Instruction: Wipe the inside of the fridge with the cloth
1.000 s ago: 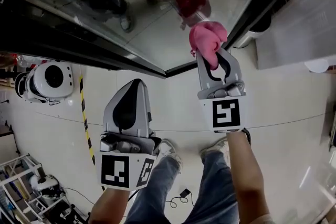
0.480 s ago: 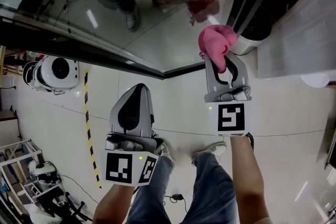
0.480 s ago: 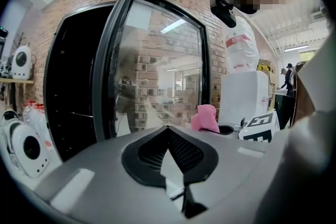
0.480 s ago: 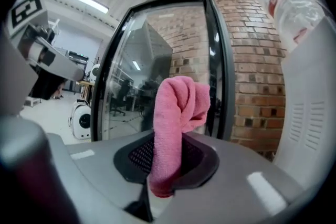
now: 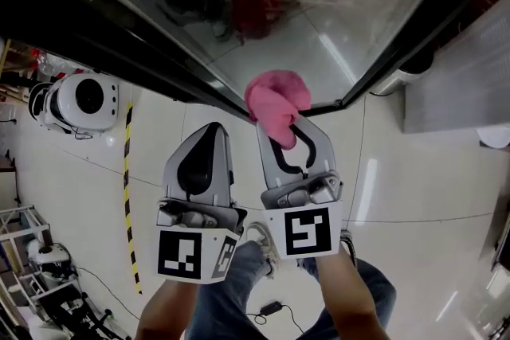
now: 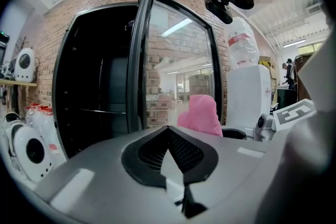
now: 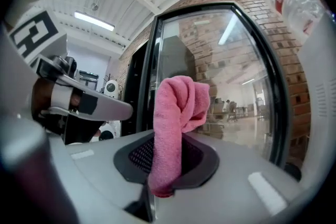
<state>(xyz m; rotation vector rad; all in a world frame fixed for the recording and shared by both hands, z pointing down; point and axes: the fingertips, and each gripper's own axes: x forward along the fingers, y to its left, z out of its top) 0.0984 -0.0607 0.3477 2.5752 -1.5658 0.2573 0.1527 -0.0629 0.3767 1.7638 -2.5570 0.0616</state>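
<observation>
Pink cloth [image 5: 279, 95] pinched in my right gripper [image 5: 284, 131]; left gripper [image 5: 209, 133] closed, empty. Risk: the bunched cloth could snag on the glass fridge door [image 5: 335, 28] edge and pull free.

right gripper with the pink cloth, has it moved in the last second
Yes. The right gripper and its cloth have shifted left: earlier right of the glass door's bottom corner, now left of it.
</observation>
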